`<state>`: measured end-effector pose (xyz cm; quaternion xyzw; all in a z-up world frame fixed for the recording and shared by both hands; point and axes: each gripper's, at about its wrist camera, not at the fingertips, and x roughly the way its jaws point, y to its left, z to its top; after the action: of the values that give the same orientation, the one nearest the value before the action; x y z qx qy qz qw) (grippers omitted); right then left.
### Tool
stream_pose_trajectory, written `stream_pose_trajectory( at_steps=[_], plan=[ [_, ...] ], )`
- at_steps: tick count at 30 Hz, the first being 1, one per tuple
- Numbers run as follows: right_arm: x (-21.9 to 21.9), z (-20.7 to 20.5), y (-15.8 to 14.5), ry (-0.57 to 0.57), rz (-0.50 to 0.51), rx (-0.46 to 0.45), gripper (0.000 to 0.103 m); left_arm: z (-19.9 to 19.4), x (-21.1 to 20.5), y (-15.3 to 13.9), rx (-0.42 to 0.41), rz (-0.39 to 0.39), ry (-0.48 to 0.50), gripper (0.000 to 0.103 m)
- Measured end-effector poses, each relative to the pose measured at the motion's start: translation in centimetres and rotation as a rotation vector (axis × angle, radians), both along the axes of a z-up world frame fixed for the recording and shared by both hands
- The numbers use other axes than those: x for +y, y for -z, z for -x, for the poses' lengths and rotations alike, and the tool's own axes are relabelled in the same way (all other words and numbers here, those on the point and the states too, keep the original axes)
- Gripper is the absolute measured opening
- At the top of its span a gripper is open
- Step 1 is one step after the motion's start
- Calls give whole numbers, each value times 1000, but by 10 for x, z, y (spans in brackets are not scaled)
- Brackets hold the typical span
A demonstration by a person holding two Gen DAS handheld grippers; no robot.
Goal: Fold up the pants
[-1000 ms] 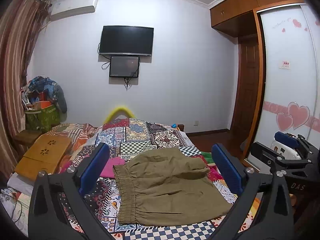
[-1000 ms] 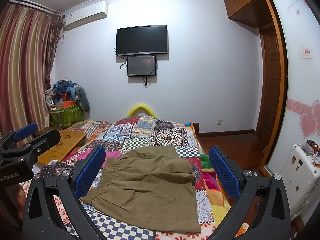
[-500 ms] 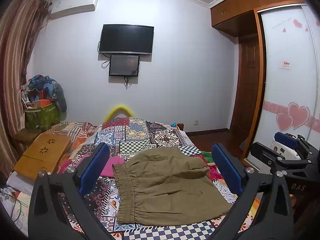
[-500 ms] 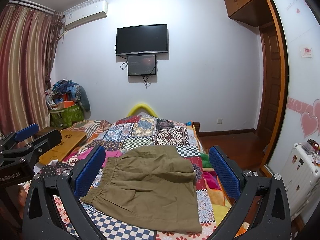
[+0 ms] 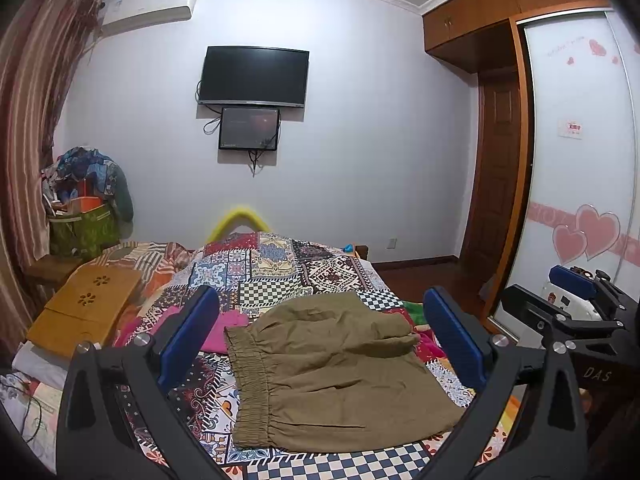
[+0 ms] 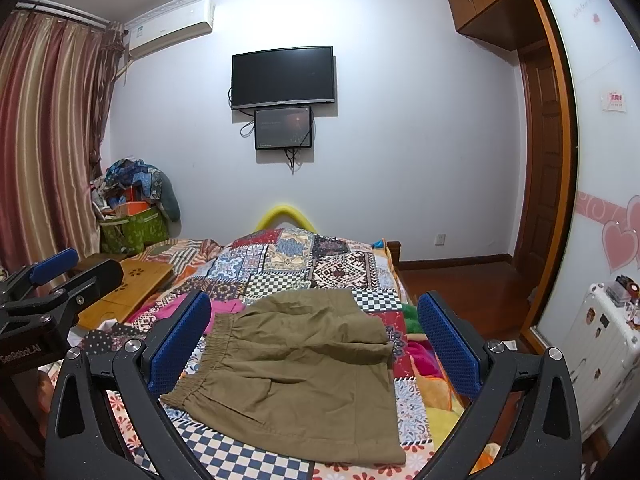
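Left gripper (image 5: 320, 344): 2 blue-padded fingers (image 5: 188, 340) spread wide, nothing between them, held in the air above the near end of the bed. Right gripper (image 6: 314, 340): 2 blue-padded fingers (image 6: 448, 344) spread just as wide, also holding nothing, hovering over the same end. Each gripper visible at the edge of the other's view: right one at far right in the left wrist view, left one at far left in the right wrist view.

Beyond the fingers: olive-brown pants (image 5: 332, 376) (image 6: 296, 368), lying flat on a patchwork quilt (image 5: 276, 268) (image 6: 300, 260), elastic waistband toward the left, legs toward the right, upper leg creased and partly doubled over. Untouched by either gripper.

Just left of the waistband: a pink cloth (image 5: 228, 328) (image 6: 212, 308). Farther left on the bed: a wooden lap tray (image 5: 88, 304) (image 6: 132, 288).

Farther out: a yellow curved piece (image 5: 240, 220) at the far end of the bed, a heap of clothes and bags (image 5: 84, 204) in the left corner, striped curtains (image 6: 44, 128), a dark TV (image 5: 254, 76) (image 6: 282, 76) on the wall with a smaller screen (image 5: 249, 128) below it, an air conditioner (image 5: 148, 8) up left, a wardrobe with pink hearts (image 5: 588, 232) on the right.
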<state>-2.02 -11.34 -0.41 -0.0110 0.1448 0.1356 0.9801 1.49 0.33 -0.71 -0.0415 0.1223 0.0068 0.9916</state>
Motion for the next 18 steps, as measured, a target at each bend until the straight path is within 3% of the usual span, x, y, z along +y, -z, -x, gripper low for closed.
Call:
stream_pose_trajectory(
  at_steps=[18],
  plan=[
    [1, -4, 1, -4, -2, 20, 103, -10, 2, 6, 15, 11, -3, 103]
  ],
)
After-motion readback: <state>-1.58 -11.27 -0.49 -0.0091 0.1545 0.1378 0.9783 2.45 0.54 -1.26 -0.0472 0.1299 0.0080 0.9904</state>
